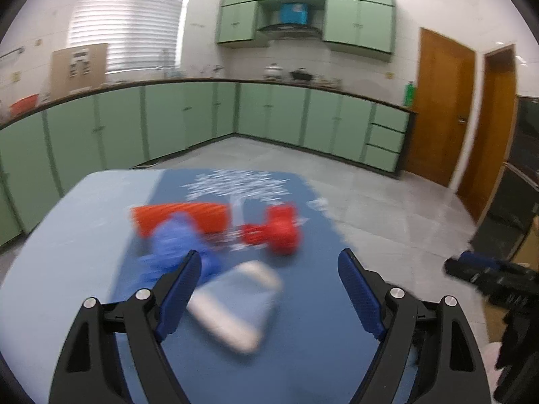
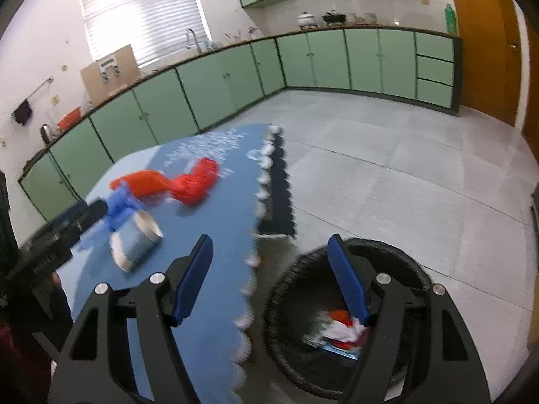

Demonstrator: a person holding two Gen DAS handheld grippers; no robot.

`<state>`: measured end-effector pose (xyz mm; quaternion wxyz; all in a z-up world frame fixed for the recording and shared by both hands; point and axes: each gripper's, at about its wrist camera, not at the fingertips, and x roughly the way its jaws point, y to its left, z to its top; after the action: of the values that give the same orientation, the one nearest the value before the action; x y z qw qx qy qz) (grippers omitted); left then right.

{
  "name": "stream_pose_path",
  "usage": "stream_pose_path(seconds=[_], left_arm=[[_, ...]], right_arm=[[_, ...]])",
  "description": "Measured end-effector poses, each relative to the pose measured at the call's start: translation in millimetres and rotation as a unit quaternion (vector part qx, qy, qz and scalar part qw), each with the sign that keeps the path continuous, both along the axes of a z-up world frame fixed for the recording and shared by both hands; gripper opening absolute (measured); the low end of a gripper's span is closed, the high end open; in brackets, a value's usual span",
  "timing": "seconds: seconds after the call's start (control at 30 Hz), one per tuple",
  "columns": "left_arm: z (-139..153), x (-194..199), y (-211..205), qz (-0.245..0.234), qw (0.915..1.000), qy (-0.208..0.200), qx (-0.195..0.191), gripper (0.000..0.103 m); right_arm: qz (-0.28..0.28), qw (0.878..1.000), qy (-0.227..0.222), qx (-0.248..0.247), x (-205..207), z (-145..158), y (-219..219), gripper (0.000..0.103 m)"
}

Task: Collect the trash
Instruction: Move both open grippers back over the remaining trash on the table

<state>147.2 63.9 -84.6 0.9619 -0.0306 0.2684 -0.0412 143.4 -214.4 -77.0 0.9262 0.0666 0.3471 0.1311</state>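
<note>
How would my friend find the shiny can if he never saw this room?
Look at the blue tablecloth on the table by the black bin. Near its front lies the can, tipped on its side beside crumpled blue trash. It is the only silvery piece; the others are red, orange or blue.

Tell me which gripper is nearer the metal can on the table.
Left. The left gripper is open right over the metal can; the right gripper is open off the table's edge, above the black bin.

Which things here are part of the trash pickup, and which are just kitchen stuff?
Job: tin can, blue glove, orange wrapper, red wrapper, trash bin.

Not job: green bottle, pots, cardboard box.
</note>
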Motion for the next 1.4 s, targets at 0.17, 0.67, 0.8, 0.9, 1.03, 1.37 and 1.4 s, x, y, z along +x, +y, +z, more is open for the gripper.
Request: stream_pose_path(seconds=[0.17,0.67,0.8,0.9,1.03,1.37,1.4], left_arm=[[-20,-9,55,0.054,0.9981,0.024,0.018,0.081],[-41,-21,129,0.112,0.9922,0.050,0.023,0.081],[-44,-19,136,0.115,0.9917,0.056,0.015,0.081],[-46,-18,137,0.115,0.9915,0.059,0.013,0.081],[-47,-17,138,0.116,0.9913,0.061,0.010,0.081],[-50,-13,137,0.121,0.9904,0.067,0.008,0.081],[-50,-12,137,0.121,0.9903,0.068,0.009,0.081]], right_arm=[[0.020,0.999,-0.028,-0.002,6,1,54,0.070],[0.117,0.992,-0.021,-0.028,25,-31,177,0.092],[0.127,0.991,-0.013,-0.047,26,-38,187,0.094],[0.135,0.989,-0.006,-0.065,30,-44,194,0.094],[0.139,0.987,0.004,-0.074,36,-51,198,0.094],[0.150,0.984,0.019,-0.093,49,-63,205,0.094],[0.151,0.984,0.023,-0.094,51,-64,206,0.094]])
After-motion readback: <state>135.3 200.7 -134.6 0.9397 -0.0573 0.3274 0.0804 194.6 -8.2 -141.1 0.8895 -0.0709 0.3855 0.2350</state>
